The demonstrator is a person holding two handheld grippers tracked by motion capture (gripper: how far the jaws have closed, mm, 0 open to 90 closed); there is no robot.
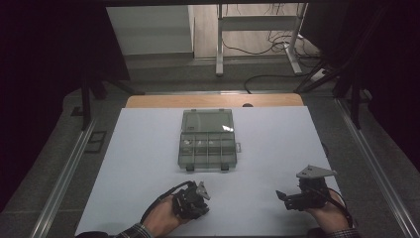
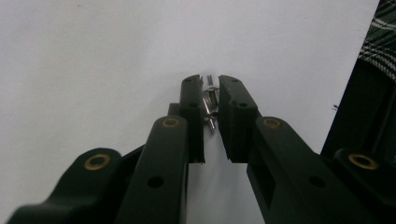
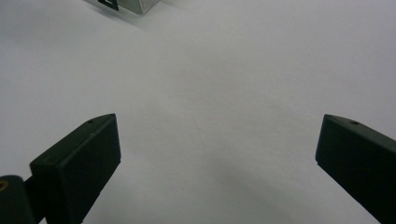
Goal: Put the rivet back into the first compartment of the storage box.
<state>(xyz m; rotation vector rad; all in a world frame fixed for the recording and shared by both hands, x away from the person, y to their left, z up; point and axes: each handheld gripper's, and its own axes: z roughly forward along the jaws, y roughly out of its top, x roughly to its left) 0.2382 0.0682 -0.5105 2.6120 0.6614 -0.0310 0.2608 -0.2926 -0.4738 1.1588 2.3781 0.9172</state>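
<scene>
My left gripper [image 1: 190,199] lies low over the white sheet [image 1: 148,148] near the table's front edge, held in a hand. In the left gripper view its jaws stand almost together, and the left gripper [image 2: 210,81] is shut on a few small metal screws [image 2: 211,97] that fill the narrow gap between the pads. My right gripper [image 1: 285,196] rests at the front right, pointing left; in the right gripper view the right gripper [image 3: 219,123] is wide open with bare white sheet between its jaws.
A clear plastic compartment box [image 1: 208,141] with its lid folded back sits mid-table, beyond both grippers. A wooden table edge [image 1: 213,100] shows behind the sheet. A plaid sleeve [image 2: 380,37] is at the right of the left gripper view. A pale corner [image 3: 135,4] lies far off.
</scene>
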